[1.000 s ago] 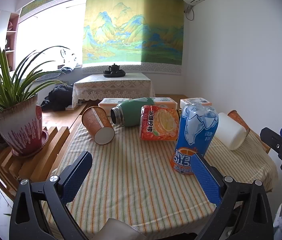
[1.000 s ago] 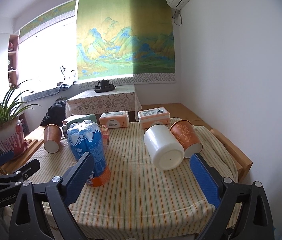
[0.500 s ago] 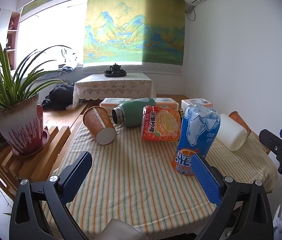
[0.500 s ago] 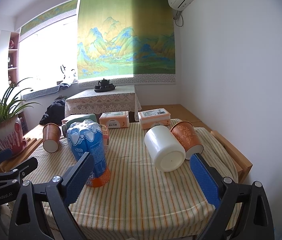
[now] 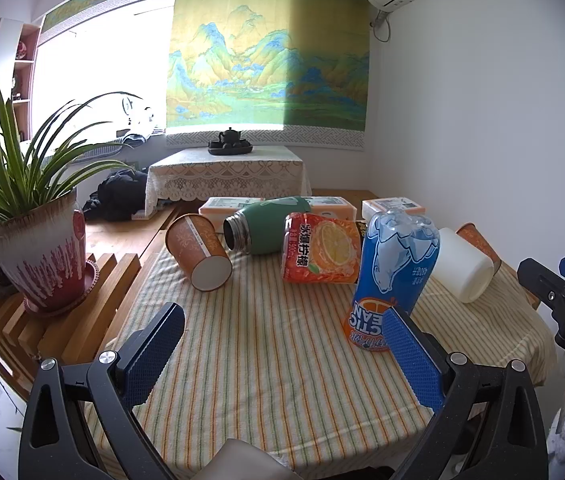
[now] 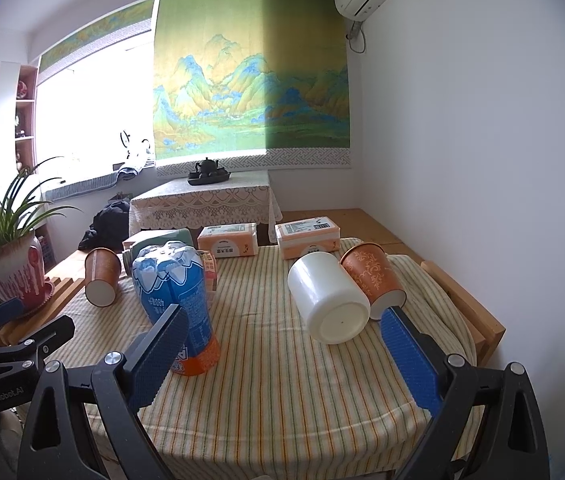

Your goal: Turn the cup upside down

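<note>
Several cups lie on their sides on the striped tablecloth (image 5: 266, 360). An orange paper cup (image 5: 198, 254) lies at the table's left, bottom facing me; it shows as the orange paper cup (image 6: 100, 278) in the right wrist view. A white cup (image 6: 330, 298) lies at the right with a second orange paper cup (image 6: 374, 280) beside it. My left gripper (image 5: 282, 350) is open above the near table edge, nothing between its fingers. My right gripper (image 6: 284, 350) is open too, just short of the white cup.
An upside-down blue drink bottle pack (image 5: 392, 276) stands mid-table. A green flask (image 5: 266, 230) and an orange juice pack (image 5: 322, 254) lie behind it, with boxes (image 6: 308, 234) at the back. A potted plant (image 5: 38, 248) sits on a slatted bench at left.
Both grippers have crept slightly forward toward the table, so the objects look a little nearer. Both stay open, and nothing on the table has moved.
</note>
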Motion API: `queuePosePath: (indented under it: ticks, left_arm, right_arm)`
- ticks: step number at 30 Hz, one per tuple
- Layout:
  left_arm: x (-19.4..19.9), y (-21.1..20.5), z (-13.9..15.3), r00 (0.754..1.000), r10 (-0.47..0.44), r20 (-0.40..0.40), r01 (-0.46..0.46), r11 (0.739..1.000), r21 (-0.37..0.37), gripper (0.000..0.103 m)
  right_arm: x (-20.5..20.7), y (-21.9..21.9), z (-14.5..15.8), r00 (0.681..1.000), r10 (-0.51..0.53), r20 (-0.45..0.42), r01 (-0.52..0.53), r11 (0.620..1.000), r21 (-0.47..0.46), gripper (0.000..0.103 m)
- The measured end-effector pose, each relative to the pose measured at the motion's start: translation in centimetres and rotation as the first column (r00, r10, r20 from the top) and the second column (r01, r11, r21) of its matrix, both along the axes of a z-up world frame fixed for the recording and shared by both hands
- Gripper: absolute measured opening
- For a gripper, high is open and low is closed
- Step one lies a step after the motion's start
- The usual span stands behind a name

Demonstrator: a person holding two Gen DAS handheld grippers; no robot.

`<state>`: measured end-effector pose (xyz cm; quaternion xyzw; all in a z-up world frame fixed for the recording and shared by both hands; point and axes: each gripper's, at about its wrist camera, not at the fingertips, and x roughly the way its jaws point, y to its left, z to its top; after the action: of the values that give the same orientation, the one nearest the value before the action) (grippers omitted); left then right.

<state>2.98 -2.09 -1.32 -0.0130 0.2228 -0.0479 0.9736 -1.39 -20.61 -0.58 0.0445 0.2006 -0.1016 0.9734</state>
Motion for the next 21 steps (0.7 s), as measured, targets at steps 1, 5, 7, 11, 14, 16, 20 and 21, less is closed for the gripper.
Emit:
queuePosePath:
  ticks: [1,5,7,11,14,16,20,21]
  left_arm:
    - [0.0,-0.01,0.0,1.0,0.0,0.0,0.0,1.0,0.001,0.101]
    - [0.09,0.0,-0.03,1.0,0.0,-0.002,0.0,1.0,0.001,0.101]
    - [0.16,0.04,-0.04,1.0,0.002,-0.004,-0.002,1.0,-0.003,0.102]
    - [0.14,0.14,-0.01,1.0,0.004,-0.002,-0.004,1.0,-0.008,0.103]
    - [0.14,0.16,-0.01,1.0,0.004,-0.002,-0.004,1.0,-0.01,0.103]
    - [0.16,0.21,-0.02,1.0,0.005,-0.003,-0.005,1.0,-0.009,0.103]
    - [0.19,0.16,-0.01,1.0,0.002,-0.004,-0.002,1.0,-0.011,0.103]
    - [0.18,0.13,0.0,1.0,0.001,-0.004,-0.001,1.0,-0.011,0.103]
  right_arm:
    - [0.0,0.0,-0.01,1.0,0.0,0.0,0.0,1.0,0.0,0.095]
    - [0.07,0.0,-0.04,1.0,0.0,-0.006,0.0,1.0,0.004,0.095]
    - [0.07,-0.01,-0.04,1.0,-0.001,-0.007,0.001,1.0,0.003,0.095]
    - [0.09,0.02,-0.04,1.0,-0.002,-0.008,0.002,1.0,0.003,0.095]
    - [0.12,0.03,-0.02,1.0,-0.003,-0.008,0.003,1.0,0.004,0.095]
    - [0.18,0.04,-0.03,1.0,-0.003,-0.008,0.003,1.0,0.003,0.095]
    - [0.22,0.06,-0.07,1.0,-0.003,-0.008,0.003,1.0,0.001,0.095]
    - [0.24,0.06,-0.08,1.0,-0.002,-0.008,0.002,1.0,0.003,0.095]
